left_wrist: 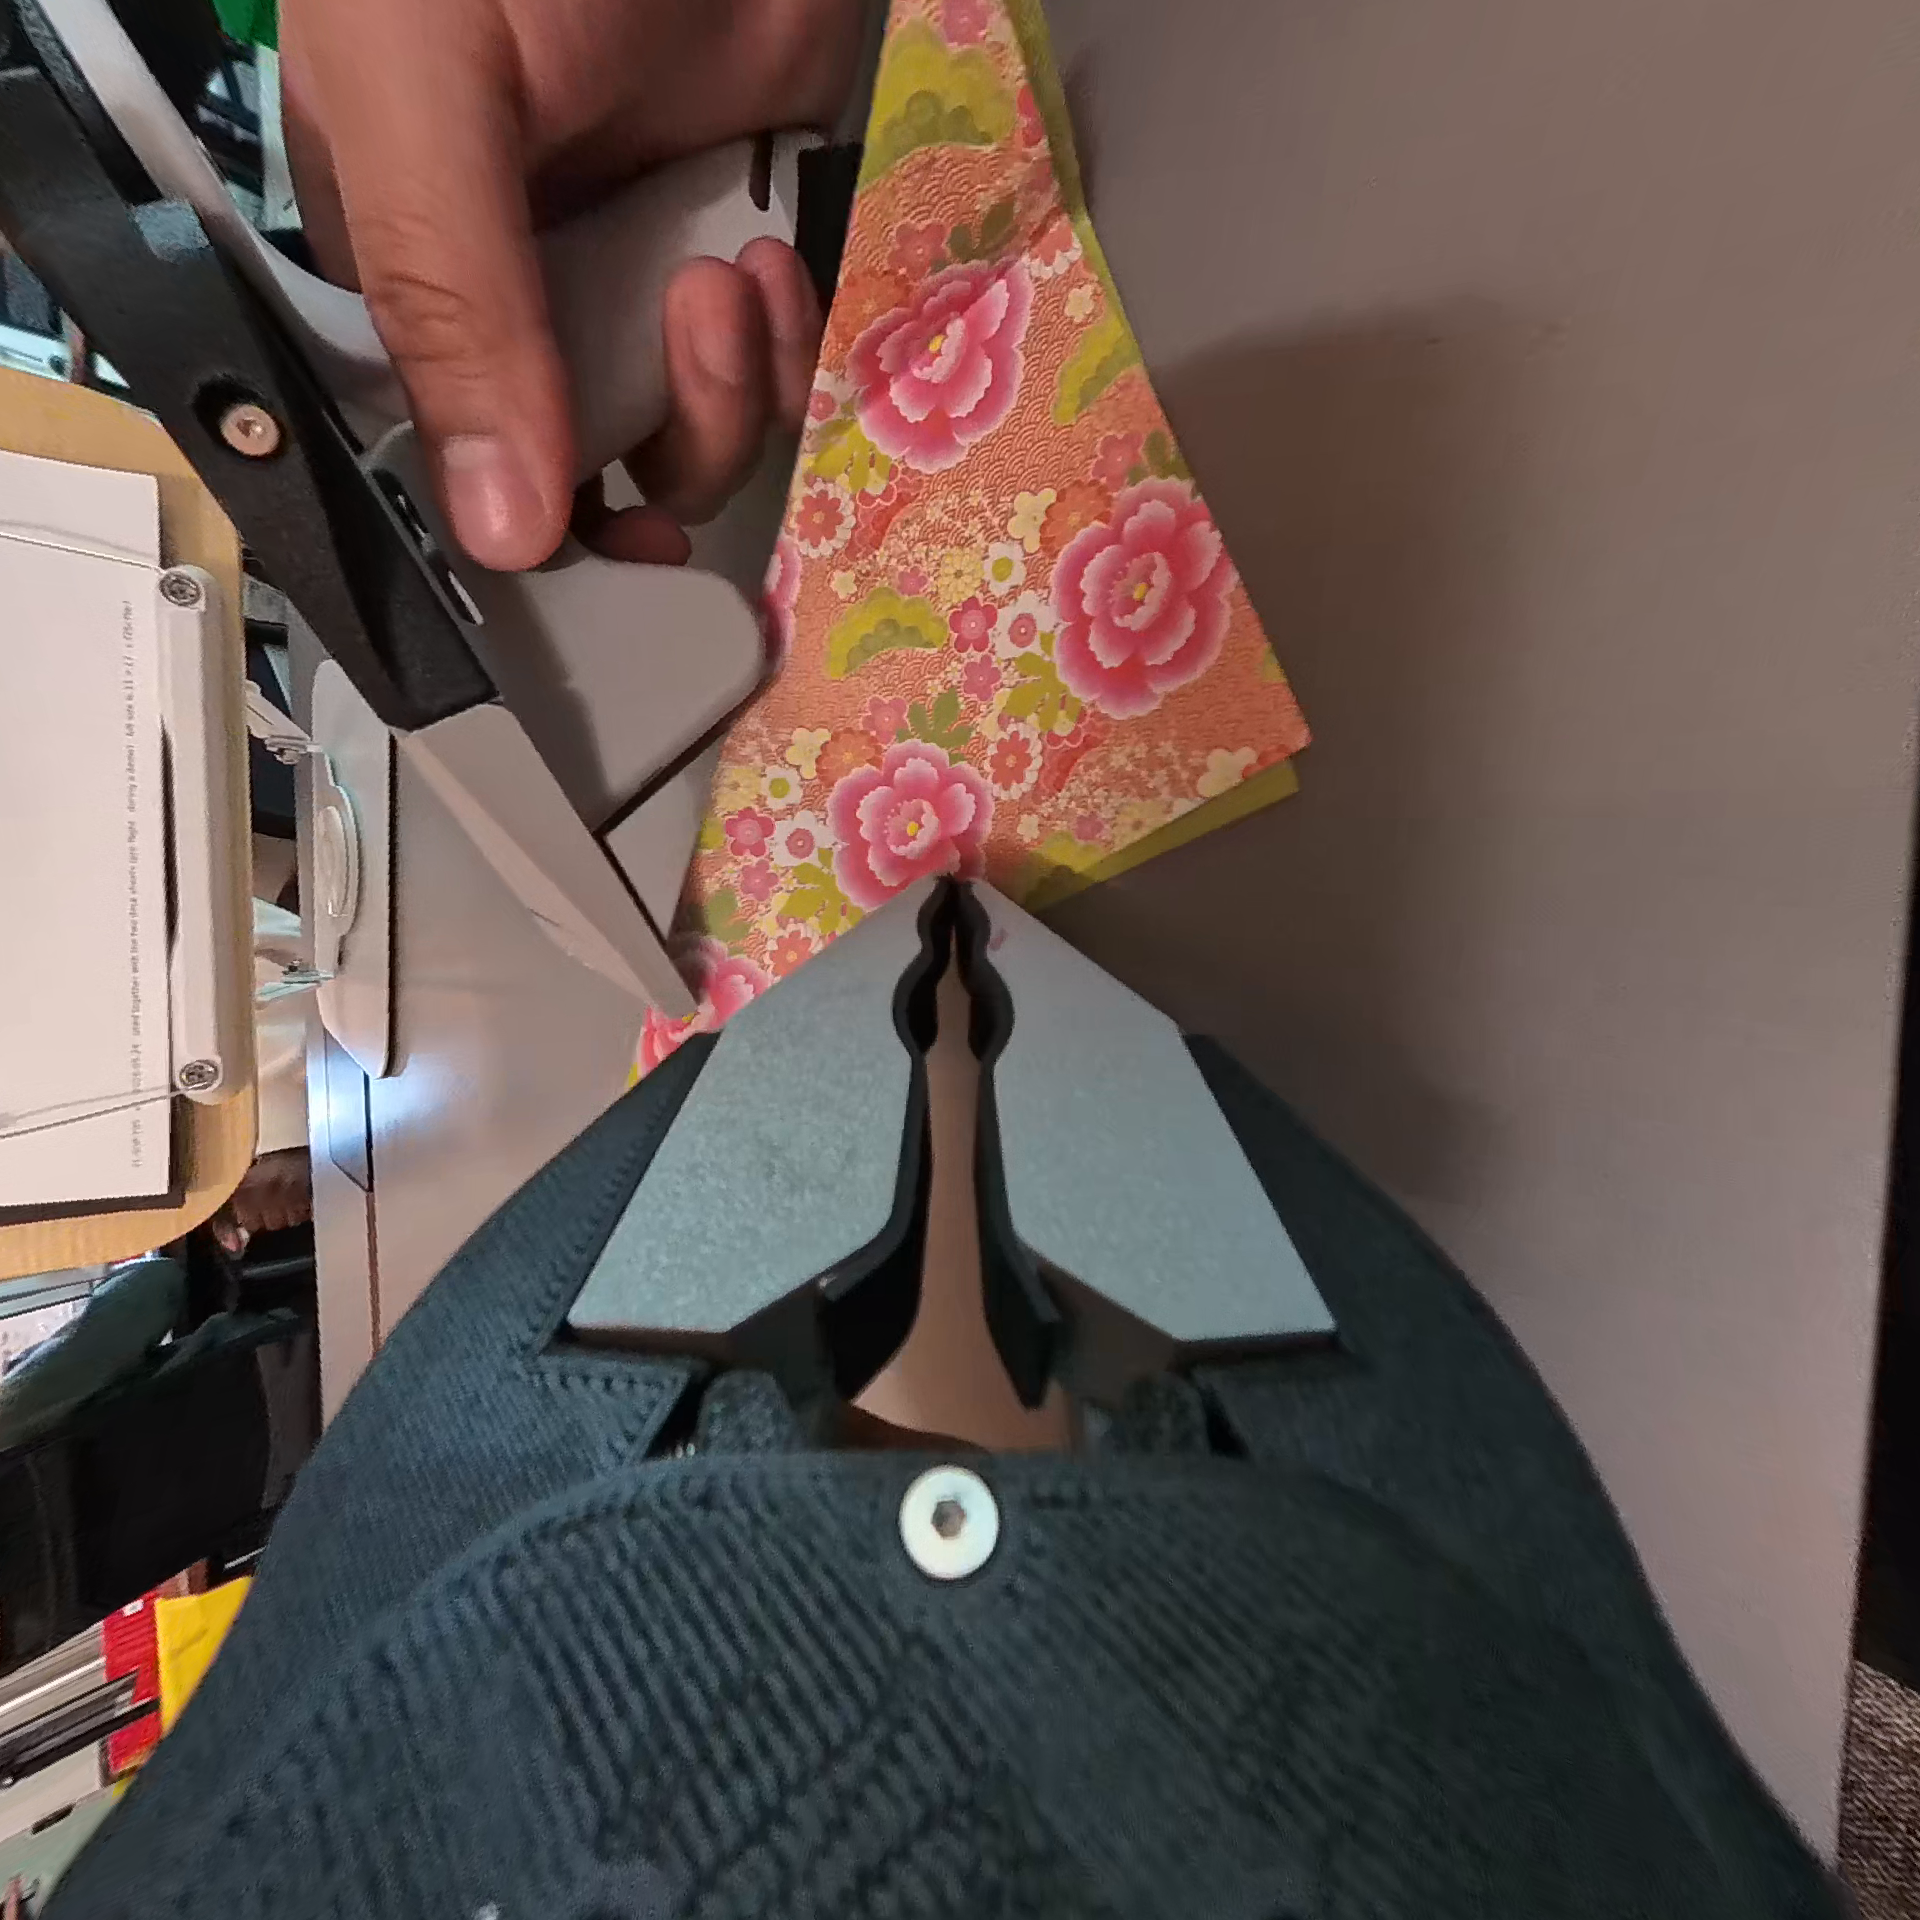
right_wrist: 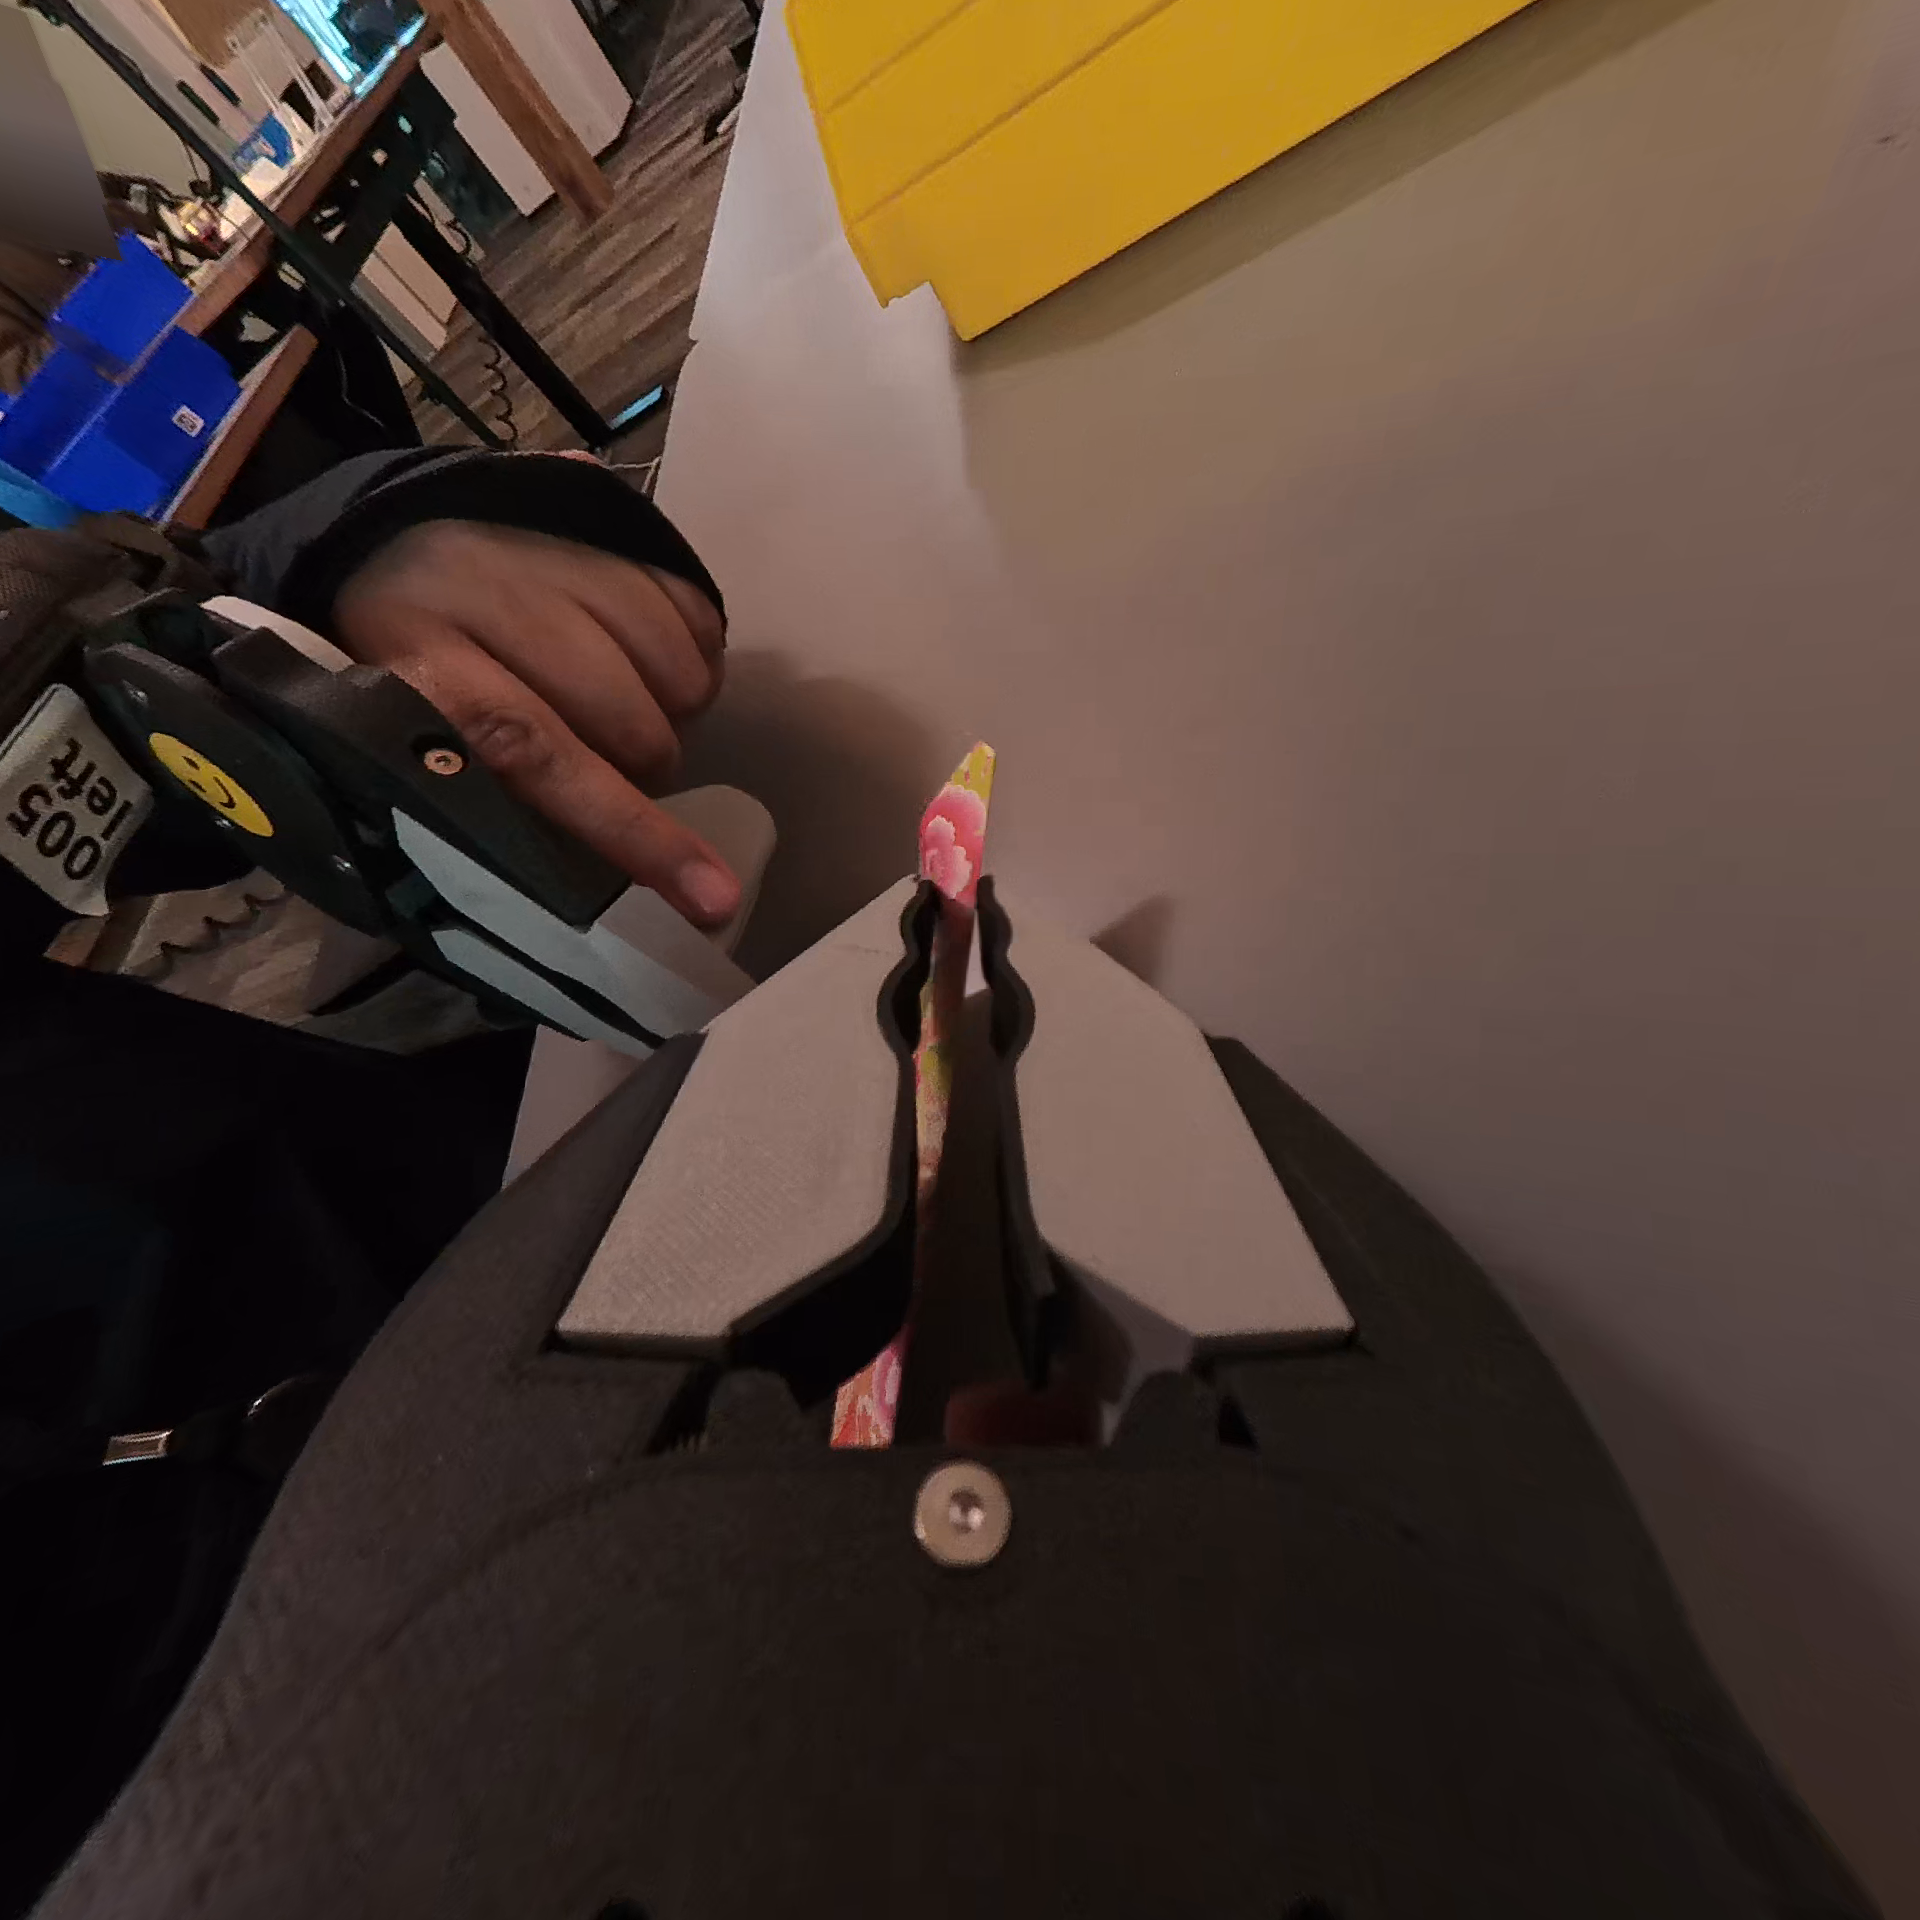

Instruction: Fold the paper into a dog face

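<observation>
Left wrist view shows the floral-patterned origami paper with a lime-green underside [left_wrist: 997, 582], already folded into a triangle and lying on the pale grey tabletop [left_wrist: 1558, 520]. A sliver of green shows along one edge, so the layers are judged slightly misaligned. The first diagonal fold appears done; the ear flaps and the chin fold are judged to be left, and no dog face is formed yet.

The left gripper [left_wrist: 954, 888] is seen with its fingers pressed together, the tips at the paper's near edge; whether a layer is pinched between them cannot be told. The right gripper [right_wrist: 954, 894] is clamped on the paper [right_wrist: 961, 821], which runs edge-on between its fingers and sticks out past the tips. In the left wrist view that same gripper [left_wrist: 670, 987] is seen at the paper's left corner, held by a hand [left_wrist: 540, 260].

Open tabletop lies on the paper's far side, giving room for swinging a flap over. The table's edge is near on the left-gripper side, where the other hand [right_wrist: 561, 675] works. A bright yellow plastic bin [right_wrist: 1091, 135] stands well apart at the far end.
</observation>
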A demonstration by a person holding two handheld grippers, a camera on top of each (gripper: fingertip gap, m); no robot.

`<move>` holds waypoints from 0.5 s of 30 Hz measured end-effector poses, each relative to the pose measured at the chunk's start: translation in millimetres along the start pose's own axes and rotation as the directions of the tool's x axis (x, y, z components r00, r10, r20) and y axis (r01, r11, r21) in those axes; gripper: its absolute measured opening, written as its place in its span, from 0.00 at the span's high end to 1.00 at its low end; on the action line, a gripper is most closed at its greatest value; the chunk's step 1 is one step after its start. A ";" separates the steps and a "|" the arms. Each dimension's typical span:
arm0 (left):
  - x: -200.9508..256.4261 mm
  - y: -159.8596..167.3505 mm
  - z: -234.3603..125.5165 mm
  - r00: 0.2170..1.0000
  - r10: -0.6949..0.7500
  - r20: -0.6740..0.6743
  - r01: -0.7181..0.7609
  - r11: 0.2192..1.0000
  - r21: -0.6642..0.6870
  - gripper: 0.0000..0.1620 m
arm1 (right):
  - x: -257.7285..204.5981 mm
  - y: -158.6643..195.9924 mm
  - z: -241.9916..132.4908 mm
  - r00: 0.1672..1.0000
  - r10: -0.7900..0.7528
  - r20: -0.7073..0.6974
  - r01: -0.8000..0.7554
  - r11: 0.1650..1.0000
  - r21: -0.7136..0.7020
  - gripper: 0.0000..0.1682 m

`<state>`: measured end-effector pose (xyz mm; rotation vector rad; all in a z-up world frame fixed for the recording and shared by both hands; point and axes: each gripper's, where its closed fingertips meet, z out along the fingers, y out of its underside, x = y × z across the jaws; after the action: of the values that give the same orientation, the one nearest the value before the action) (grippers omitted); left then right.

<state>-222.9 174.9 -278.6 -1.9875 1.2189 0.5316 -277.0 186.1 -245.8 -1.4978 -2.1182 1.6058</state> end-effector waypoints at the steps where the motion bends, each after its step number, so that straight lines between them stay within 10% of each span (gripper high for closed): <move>1: 0.0 -0.3 0.3 1.000 -0.001 -0.001 0.001 1.000 0.002 1.00 | 1.9 -1.5 -0.3 1.000 0.000 -0.010 0.000 1.000 0.007 0.96; 15: -0.2 -2.7 1.8 1.000 -0.004 -0.013 0.005 1.000 0.022 1.00 | -2.0 -1.9 9.5 0.996 0.043 0.077 -0.040 0.998 -0.040 1.00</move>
<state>-220.5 177.2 -278.6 -1.9770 1.2228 0.5017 -282.6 178.2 -247.6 -1.5249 -2.1848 1.6732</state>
